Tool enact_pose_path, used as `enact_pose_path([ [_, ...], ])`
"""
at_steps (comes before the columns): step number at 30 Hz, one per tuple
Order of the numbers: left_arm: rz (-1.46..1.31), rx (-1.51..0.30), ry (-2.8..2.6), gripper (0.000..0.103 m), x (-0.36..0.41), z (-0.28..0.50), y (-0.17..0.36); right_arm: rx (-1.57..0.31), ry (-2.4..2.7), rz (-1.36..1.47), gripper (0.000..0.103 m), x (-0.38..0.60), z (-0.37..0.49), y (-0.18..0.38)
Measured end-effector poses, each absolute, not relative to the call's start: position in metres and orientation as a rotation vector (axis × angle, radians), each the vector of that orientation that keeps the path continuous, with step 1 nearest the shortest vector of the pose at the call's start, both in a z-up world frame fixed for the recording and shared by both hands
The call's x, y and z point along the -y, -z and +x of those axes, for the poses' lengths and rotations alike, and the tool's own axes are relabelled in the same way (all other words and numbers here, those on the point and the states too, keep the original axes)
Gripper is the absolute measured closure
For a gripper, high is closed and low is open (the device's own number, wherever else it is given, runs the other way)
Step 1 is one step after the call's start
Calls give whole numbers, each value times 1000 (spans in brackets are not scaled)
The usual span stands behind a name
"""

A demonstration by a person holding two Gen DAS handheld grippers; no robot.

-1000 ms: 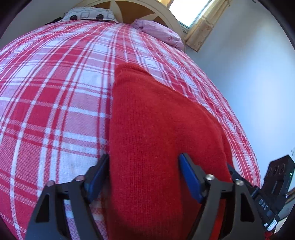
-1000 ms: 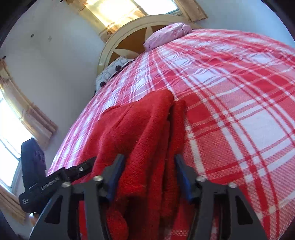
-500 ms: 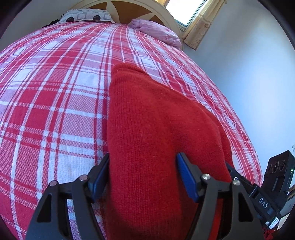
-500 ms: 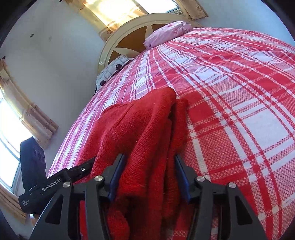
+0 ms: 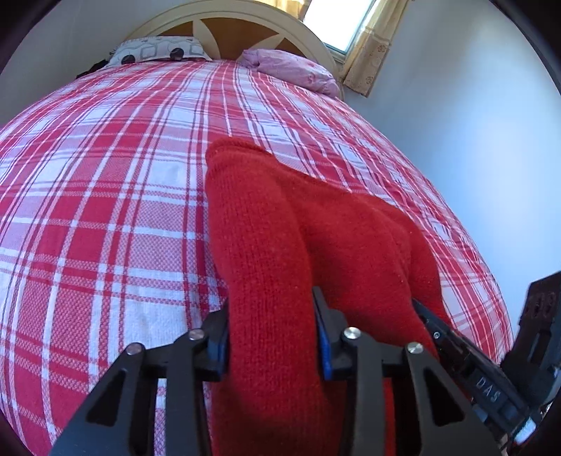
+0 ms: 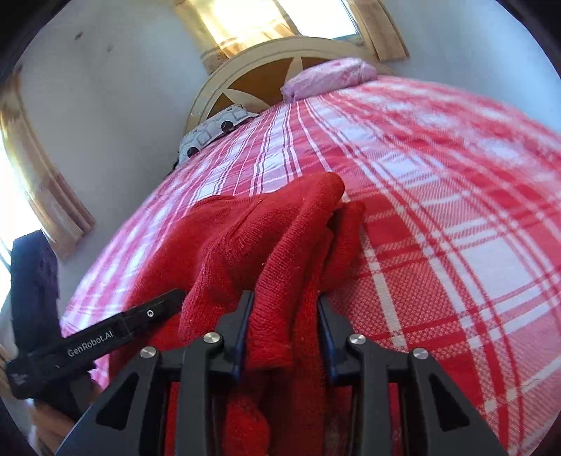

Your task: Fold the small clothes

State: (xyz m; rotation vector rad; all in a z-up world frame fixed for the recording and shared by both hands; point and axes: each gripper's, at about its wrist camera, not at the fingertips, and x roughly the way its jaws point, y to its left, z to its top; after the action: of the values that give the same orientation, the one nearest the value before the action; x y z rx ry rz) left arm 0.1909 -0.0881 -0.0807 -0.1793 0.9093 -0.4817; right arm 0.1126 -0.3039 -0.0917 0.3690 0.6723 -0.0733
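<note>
**Two grippers close on red knit atop plaid bed**

The left hand-held gripper (image 5: 271, 333) and right hand-held gripper (image 6: 284, 326), jaws closing, each pinch a bunched fold of a thick red ribbed-knit garment (image 5: 315, 238) stretching ahead over a red-and-white checked woven bedspread (image 5: 105, 196). Beyond lie a crumpled pink pillow (image 5: 294, 72), a grey patterned pillow (image 5: 157, 52) and a curved cream headboard (image 5: 217, 26).

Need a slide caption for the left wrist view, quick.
Left gripper closing on a bunched fold of red knit sweater lying on the red plaid bedspread.
</note>
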Motion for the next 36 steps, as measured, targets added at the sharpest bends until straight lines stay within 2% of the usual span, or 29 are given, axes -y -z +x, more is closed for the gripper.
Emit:
enact_pose_path([
  [20, -21, -847, 425, 65, 58, 148, 60, -597, 87, 435, 71, 254, 66, 83],
  [36, -31, -816, 328, 65, 1, 140, 54, -600, -19, 378, 71, 189, 80, 75],
])
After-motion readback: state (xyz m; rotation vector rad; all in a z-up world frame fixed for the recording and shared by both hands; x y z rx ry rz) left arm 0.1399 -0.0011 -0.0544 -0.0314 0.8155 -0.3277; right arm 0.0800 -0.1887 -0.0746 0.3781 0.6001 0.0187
